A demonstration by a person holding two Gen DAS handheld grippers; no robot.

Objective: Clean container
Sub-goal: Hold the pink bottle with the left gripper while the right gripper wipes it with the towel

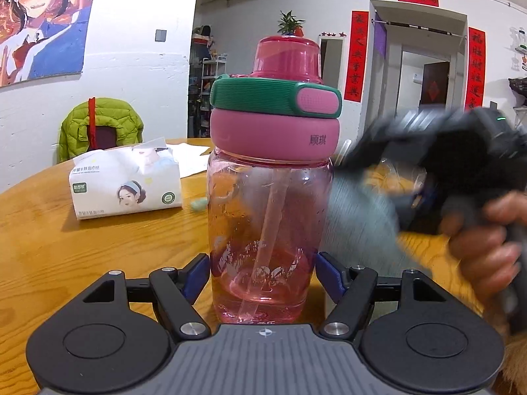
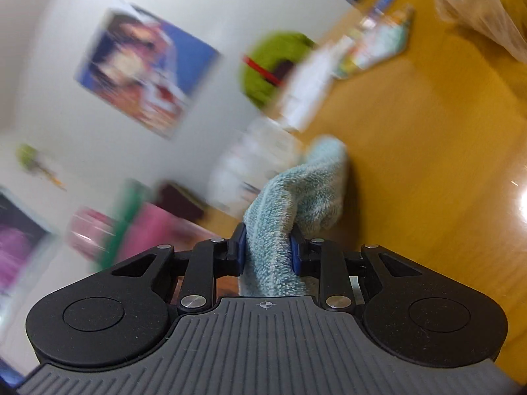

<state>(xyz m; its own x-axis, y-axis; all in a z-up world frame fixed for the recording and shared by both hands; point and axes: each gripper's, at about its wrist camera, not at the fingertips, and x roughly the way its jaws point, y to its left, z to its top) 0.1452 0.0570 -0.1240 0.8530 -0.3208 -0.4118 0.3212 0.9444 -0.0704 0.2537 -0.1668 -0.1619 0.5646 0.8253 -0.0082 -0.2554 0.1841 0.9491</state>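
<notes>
Stood upright on the wooden table point(image 1: 49, 247): a pink water bottle point(image 1: 268, 217), clear-bodied, with a straw inside, green-banded lid on top. Clamped low on both sides by the left gripper point(image 1: 263, 275), blue pads pressed against the plastic. Held just right of the bottle: a light blue cloth point(image 2: 290, 207), pinched tight in the right gripper point(image 2: 267, 250), blurred with a hand point(image 1: 487, 247) around its handle in the left wrist view. Whether cloth met bottle, impossible to tell. Lay behind and left, well apart from the bottle: a white tissue pack point(image 1: 126, 182). Draped over a chair beyond the table: a green puffer jacket point(image 1: 100, 125). Sat near the table's far edge: a clear plastic bag point(image 2: 484, 6).
</notes>
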